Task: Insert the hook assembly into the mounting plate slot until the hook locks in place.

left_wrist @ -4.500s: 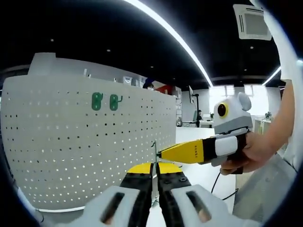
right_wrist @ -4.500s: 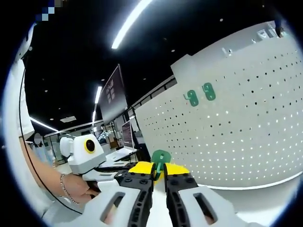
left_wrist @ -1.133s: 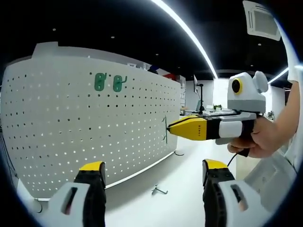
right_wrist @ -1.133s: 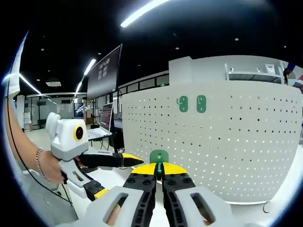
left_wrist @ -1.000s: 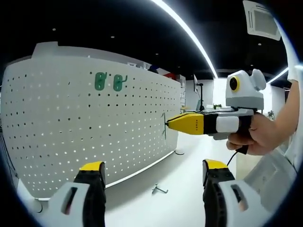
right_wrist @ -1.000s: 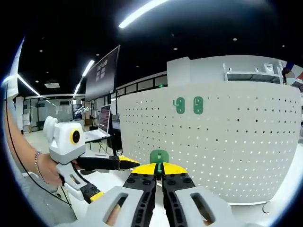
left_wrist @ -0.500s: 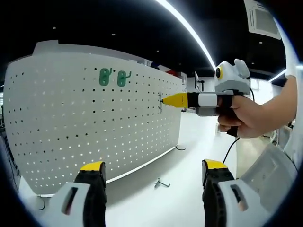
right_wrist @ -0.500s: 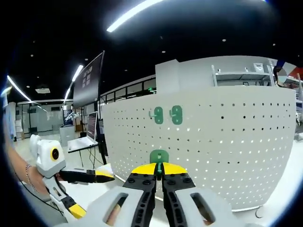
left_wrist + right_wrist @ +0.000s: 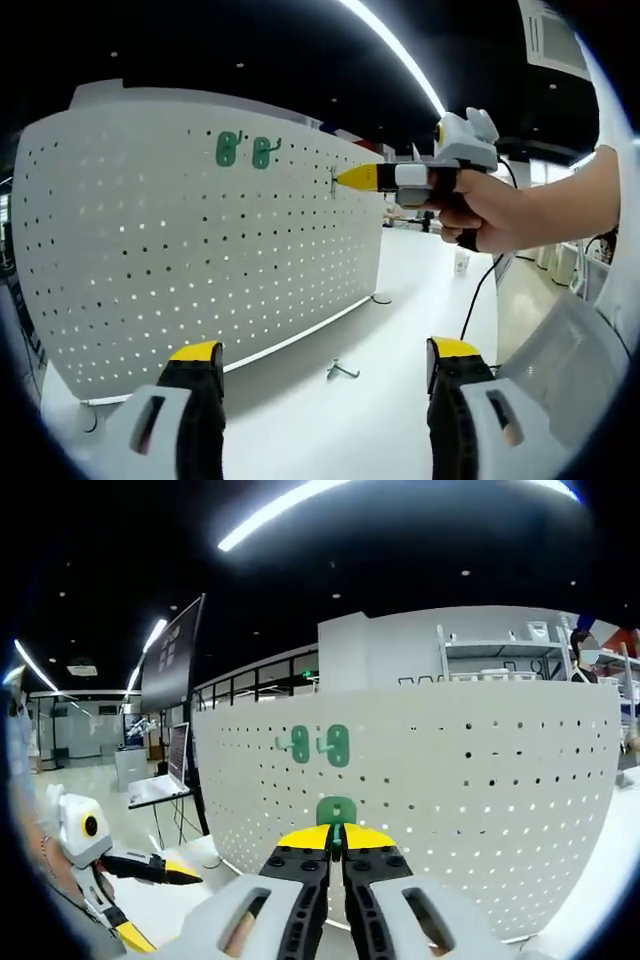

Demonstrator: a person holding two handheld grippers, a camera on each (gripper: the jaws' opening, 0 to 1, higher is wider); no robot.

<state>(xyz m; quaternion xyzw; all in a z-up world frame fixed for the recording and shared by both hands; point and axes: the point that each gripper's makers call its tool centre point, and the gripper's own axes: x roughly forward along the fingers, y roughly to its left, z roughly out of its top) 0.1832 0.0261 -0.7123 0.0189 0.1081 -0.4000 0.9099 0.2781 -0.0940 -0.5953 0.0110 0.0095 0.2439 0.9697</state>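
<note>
Right gripper view: the right gripper has its yellow-tipped jaws clamped on a green plastic hook plate, held near the white perforated pegboard, beneath two mounted green hooks. Left gripper view: the left gripper stands wide apart, holding nothing, above the white table.

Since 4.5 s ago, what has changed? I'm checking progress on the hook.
The left gripper opened, letting go of the small metal hook; the right gripper carried the green plastic hook piece up toward the white perforated board. A metal hook now lies on the white table. The two mounted green hooks stayed.
</note>
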